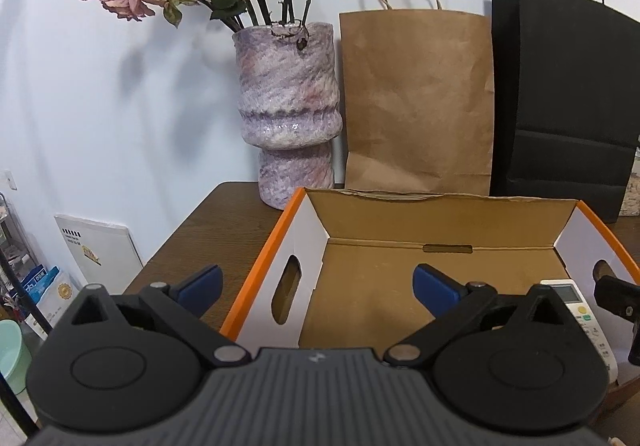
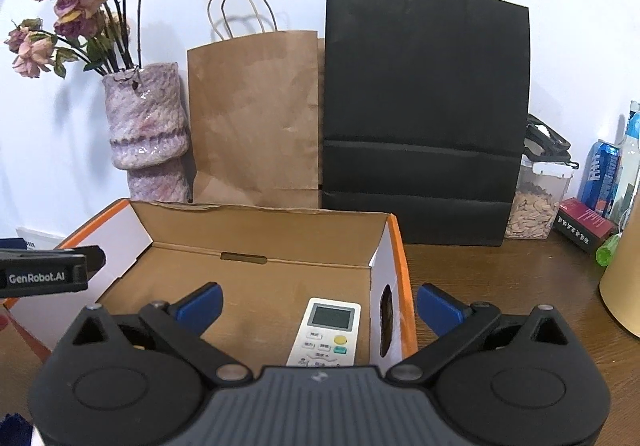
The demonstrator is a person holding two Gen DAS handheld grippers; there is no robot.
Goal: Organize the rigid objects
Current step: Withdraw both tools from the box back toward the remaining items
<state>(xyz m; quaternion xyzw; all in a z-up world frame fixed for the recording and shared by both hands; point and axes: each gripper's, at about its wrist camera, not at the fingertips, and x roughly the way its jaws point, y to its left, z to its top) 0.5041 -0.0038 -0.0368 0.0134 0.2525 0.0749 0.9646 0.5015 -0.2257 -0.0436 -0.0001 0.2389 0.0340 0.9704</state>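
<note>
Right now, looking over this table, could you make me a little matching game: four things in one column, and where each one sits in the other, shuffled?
Things:
1. remote control
2. vase of dried roses
3. black paper bag
4. jar of seeds

Places:
A. standing against the wall, right of the brown paper bag
B. left of the brown paper bag, behind the box's corner
C. lying inside the cardboard box, near its right wall
D. right of the black bag, beside a drink can

Pairs: 1-C, 2-B, 3-A, 4-D
</note>
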